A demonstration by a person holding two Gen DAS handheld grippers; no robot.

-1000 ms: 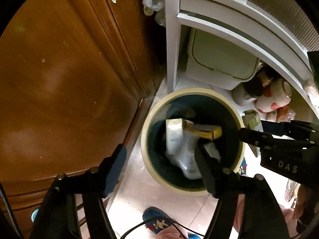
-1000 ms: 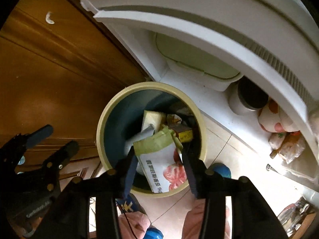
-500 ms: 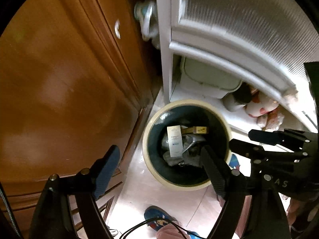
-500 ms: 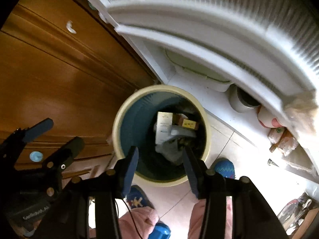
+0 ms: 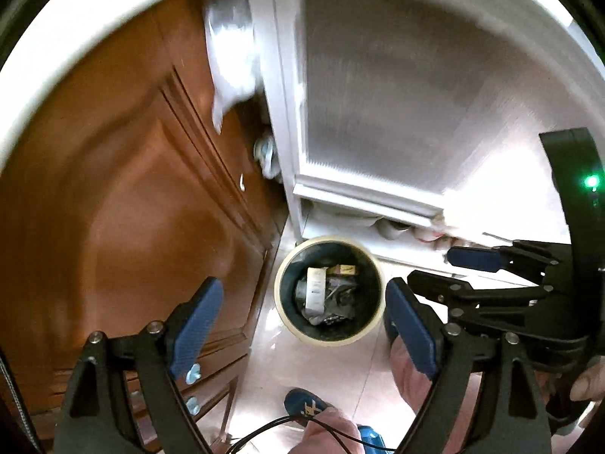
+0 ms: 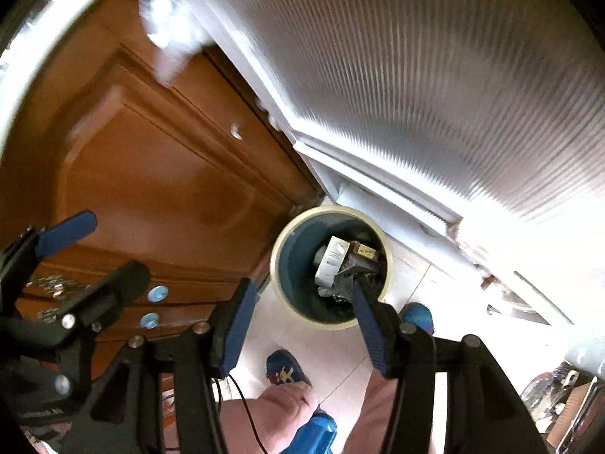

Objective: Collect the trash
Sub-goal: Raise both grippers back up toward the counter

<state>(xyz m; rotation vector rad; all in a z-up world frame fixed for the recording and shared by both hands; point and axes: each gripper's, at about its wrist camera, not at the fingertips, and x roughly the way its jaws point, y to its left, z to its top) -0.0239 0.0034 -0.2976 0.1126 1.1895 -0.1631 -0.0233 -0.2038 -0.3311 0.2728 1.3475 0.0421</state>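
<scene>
A round bin with a cream rim point(image 5: 281, 310) and dark teal inside stands on the floor, also in the right wrist view point(image 6: 278, 283). It holds a white carton point(image 5: 315, 290) point(image 6: 332, 259), a yellow box point(image 5: 347, 269) and crumpled wrappers. My left gripper point(image 5: 302, 319) is open and empty, high above the bin. My right gripper point(image 6: 302, 306) is open and empty, also high above it, and shows at the right of the left wrist view point(image 5: 453, 265).
A brown wooden cabinet point(image 5: 132, 208) stands left of the bin. A white door with ribbed glass point(image 5: 378, 94) rises behind it. The person's blue slippers point(image 6: 285, 370) and legs are on the pale tiled floor below.
The bag held in the right gripper one second ago has dropped out of sight into the bin. Both grippers have risen well away from the bin, which looks smaller now.
</scene>
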